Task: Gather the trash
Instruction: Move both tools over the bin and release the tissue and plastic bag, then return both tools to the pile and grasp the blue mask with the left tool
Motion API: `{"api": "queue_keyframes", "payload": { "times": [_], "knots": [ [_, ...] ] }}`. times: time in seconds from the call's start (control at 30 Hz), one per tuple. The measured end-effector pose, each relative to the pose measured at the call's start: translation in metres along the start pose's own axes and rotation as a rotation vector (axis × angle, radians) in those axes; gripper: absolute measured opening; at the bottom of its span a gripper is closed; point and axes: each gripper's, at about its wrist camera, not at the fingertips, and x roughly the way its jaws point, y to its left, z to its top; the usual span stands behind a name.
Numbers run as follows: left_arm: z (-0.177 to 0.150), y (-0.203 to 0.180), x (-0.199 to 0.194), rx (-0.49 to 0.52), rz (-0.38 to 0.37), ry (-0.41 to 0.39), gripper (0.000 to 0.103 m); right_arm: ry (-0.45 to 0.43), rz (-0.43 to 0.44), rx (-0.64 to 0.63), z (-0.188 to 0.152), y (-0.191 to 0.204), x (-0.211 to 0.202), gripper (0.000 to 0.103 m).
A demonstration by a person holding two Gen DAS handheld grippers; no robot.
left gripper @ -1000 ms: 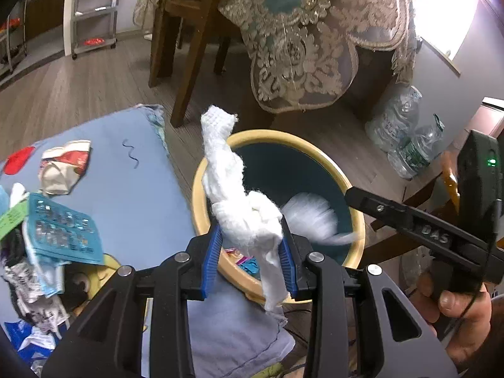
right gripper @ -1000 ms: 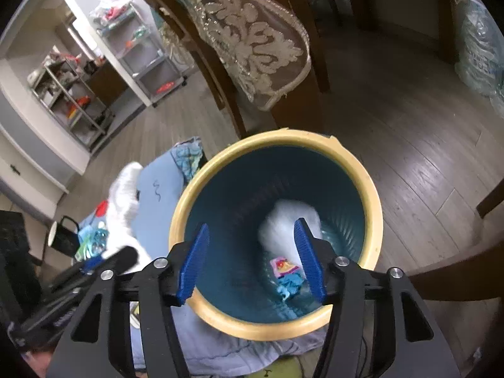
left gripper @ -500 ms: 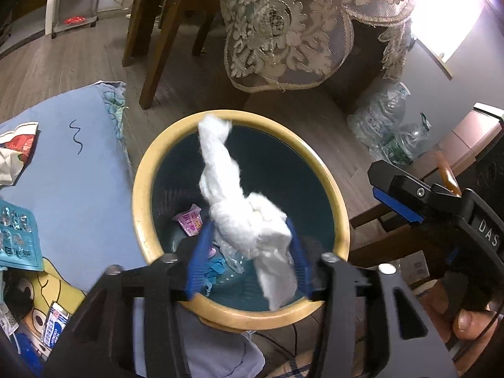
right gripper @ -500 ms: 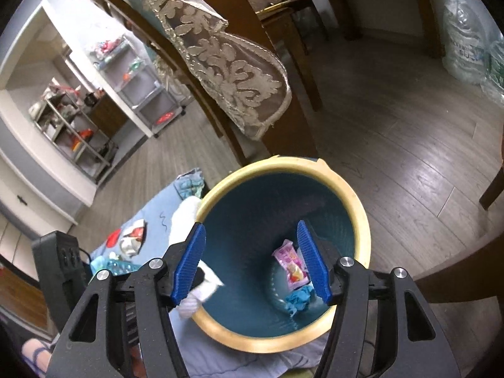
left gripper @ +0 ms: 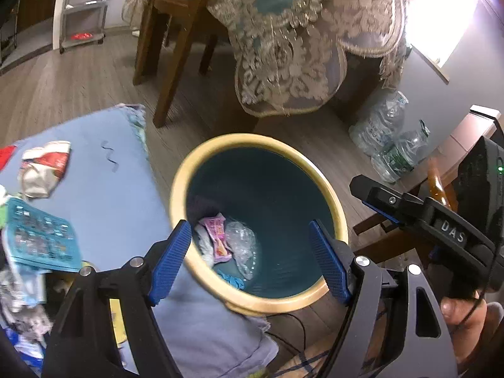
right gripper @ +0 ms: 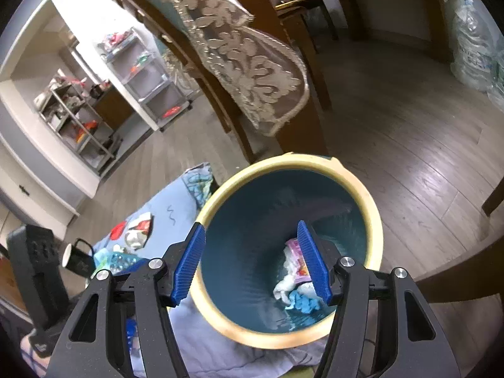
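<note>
Left gripper [left gripper: 250, 256] hanging over bin [left gripper: 334, 208], jaws just been opening, now spread wide, nothing between pads. Trash sitting at bin bottom: pink wrapper [left gripper: 217, 236], clear plastic [left gripper: 241, 242], white wad [left gripper: 203, 244], blue scrap [left gripper: 231, 278]. Bin standing on grey wood-plank floor [left gripper: 78, 85], touching edge of blue mat [left gripper: 104, 195]. More litter lying on mat: red-white wrapper [left gripper: 44, 167], teal blister card [left gripper: 37, 236]. Lace-trimmed tablecloth [left gripper: 293, 47] draping over wooden legs behind; water bottles [left gripper: 390, 141] standing by wall; shelf cart [left gripper: 85, 3] far left. Right gripper's [left gripper: 419, 217] body entering from right, reading "DAS"; person's hand [left gripper: 463, 318] wrapping its handle.

Right wrist view: right gripper [right gripper: 252, 261] also hovering at bin [right gripper: 375, 220] rim, jaws parted fairly wide, gripping nothing. Same trash showing inside bin: pink wrapper [right gripper: 294, 247], white wad [right gripper: 285, 286], blue scrap [right gripper: 304, 304]. Mat [right gripper: 176, 214] lying left of bin with litter; black mug [right gripper: 77, 256] beyond it. Shelving racks [right gripper: 78, 116] standing along white walls; lace cloth [right gripper: 245, 60] overhead.
</note>
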Motion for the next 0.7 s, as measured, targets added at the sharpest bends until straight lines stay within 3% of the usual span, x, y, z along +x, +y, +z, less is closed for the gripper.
{"api": "queue_keyframes", "payload": {
  "times": [0.23,0.7],
  "knots": [
    [0.004,0.035,-0.050,-0.007,0.065,-0.027,0.075,0.000,0.043,-0.048,-0.001,0.034,-0.008,0.066],
    [-0.011,0.159,-0.148,-0.075,0.293,-0.028,0.075,0.060,0.087,-0.201,-0.025,0.109,0.012,0.067]
  ]
}}
